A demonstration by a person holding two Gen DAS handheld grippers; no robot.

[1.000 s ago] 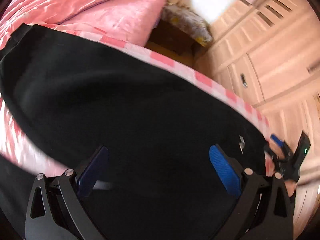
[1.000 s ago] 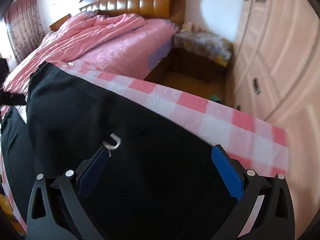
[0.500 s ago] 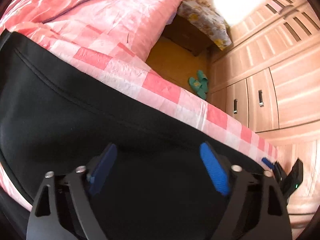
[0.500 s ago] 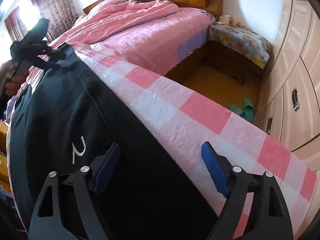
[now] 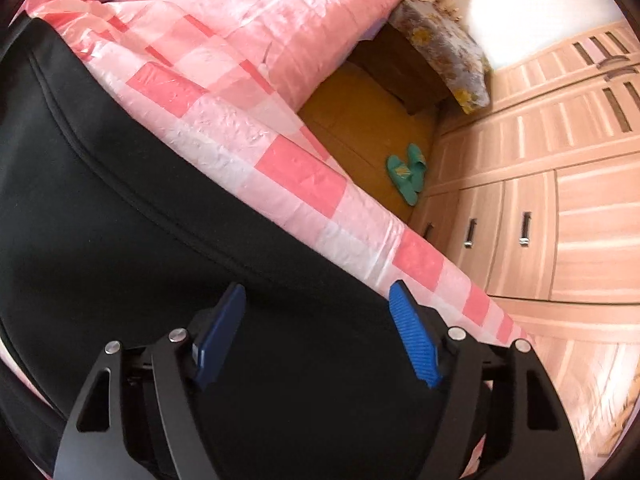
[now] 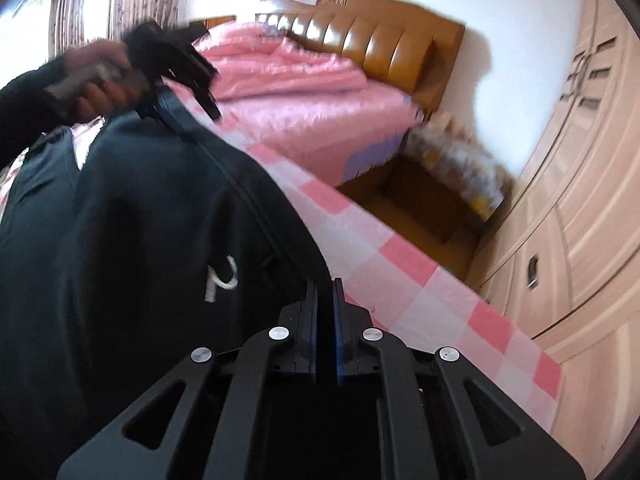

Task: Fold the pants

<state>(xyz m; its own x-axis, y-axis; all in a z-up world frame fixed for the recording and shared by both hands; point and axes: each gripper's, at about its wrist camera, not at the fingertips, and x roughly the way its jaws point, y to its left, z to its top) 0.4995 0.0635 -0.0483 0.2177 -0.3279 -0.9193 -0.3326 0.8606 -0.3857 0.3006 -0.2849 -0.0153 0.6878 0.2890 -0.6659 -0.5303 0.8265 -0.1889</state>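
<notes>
Right gripper [image 6: 325,292] tilts down, pinched tight on the pants [image 6: 140,240] edge (near the checked sheet [image 6: 400,272]); left gripper [image 5: 316,304] points steeply down, jaws closing, pants between.

White "P"-like logo [image 6: 220,282] on the black pants [image 6: 120,240].

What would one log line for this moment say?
task: fold pants | left claw: closing over pants, not pinched yet | right claw: shut on pants edge
</notes>
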